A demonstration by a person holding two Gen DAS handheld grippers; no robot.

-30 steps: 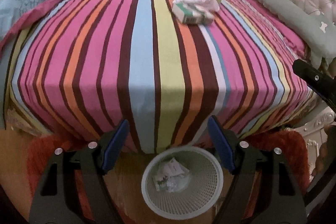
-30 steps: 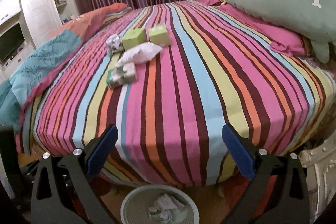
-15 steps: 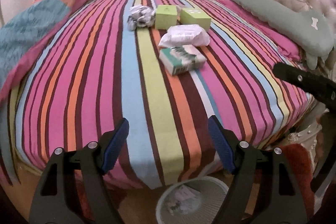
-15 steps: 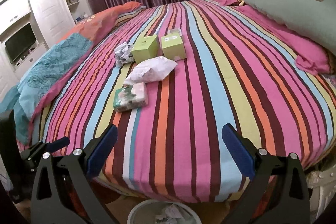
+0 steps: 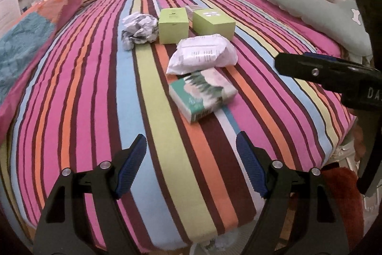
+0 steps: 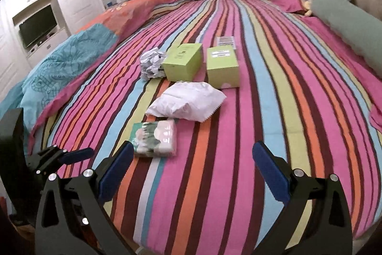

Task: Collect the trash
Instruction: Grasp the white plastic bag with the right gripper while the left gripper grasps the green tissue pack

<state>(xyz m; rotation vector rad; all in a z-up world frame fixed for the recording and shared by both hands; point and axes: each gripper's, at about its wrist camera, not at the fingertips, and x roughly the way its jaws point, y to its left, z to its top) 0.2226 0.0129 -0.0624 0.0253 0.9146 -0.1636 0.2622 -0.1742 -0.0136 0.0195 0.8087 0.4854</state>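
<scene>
Both tools hang over the near edge of the striped bed [image 5: 78,92]. The left tool [image 5: 191,149] has its jaws apart with nothing between them, and so does the right tool [image 6: 193,159]. The trash lies in a cluster toward the middle of the bed: a tissue pack [image 5: 203,94] nearest the near edge, a white crumpled bag [image 5: 203,55] touching it just behind, then two green boxes [image 5: 173,25] [image 5: 213,23] side by side, and a crumpled paper ball [image 5: 139,30] just left of them. A green bolster [image 5: 310,6] lies along the headboard edge.
</scene>
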